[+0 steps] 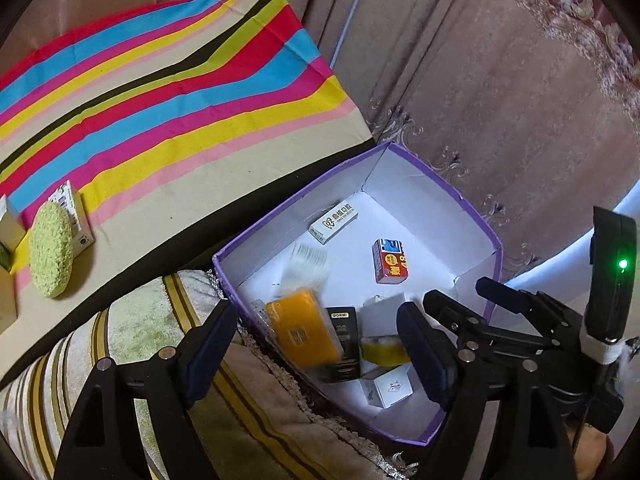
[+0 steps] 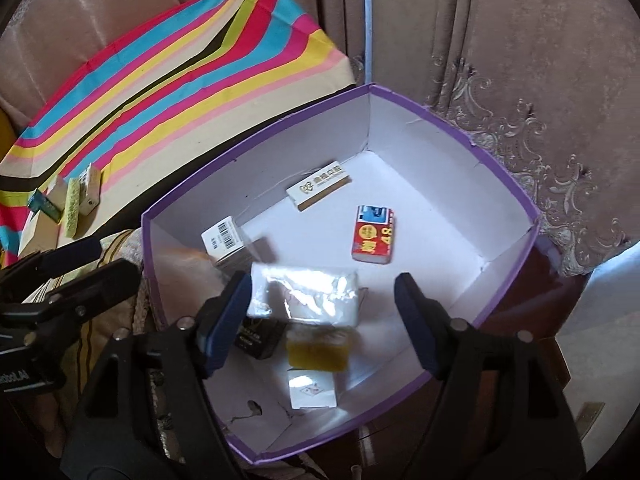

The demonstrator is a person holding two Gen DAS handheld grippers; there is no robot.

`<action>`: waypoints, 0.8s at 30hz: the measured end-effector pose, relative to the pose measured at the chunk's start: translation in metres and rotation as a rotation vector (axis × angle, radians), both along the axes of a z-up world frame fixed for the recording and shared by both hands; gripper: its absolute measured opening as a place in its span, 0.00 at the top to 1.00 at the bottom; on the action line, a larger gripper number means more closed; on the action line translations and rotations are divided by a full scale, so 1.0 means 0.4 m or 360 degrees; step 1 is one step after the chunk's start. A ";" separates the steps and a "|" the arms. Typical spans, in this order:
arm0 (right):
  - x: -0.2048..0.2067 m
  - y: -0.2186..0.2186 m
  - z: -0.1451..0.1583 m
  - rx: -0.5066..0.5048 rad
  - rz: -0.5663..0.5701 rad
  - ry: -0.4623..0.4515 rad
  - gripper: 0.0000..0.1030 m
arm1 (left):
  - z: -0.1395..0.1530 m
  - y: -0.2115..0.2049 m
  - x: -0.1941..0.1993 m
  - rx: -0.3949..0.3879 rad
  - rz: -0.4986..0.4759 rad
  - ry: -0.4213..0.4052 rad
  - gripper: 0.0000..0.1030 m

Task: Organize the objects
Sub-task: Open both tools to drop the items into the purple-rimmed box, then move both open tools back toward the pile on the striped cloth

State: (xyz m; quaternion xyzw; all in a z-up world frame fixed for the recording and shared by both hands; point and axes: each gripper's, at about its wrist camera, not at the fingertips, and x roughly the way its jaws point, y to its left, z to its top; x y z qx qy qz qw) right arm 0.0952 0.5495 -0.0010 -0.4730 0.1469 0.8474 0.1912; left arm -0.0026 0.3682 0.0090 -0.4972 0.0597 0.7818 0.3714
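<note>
Both my grippers hung over the purple box [image 2: 496, 184], left gripper [image 1: 316, 344] and right gripper [image 2: 320, 312] each with jaws apart and clamped on nothing; an orange pack [image 1: 304, 328] blurred between the left jaws and a clear-wrapped white pack [image 2: 316, 292] between the right looked just let go into the box. Already inside the box: a white carton [image 2: 320, 184], a red-and-blue box [image 2: 374, 236], a barcoded box [image 2: 224, 238], a black box [image 2: 258, 338]. I judged the job mostly done, with a green scrubber [image 1: 52, 250] and a few small cartons [image 1: 76, 216] left on the striped cloth [image 1: 168, 92] beside the box.
</note>
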 end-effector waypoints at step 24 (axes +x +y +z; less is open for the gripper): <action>-0.076 -0.154 0.030 -0.0003 0.0245 0.0017 0.19 | 0.052 -0.295 -0.065 0.0084 0.0415 0.0101 0.19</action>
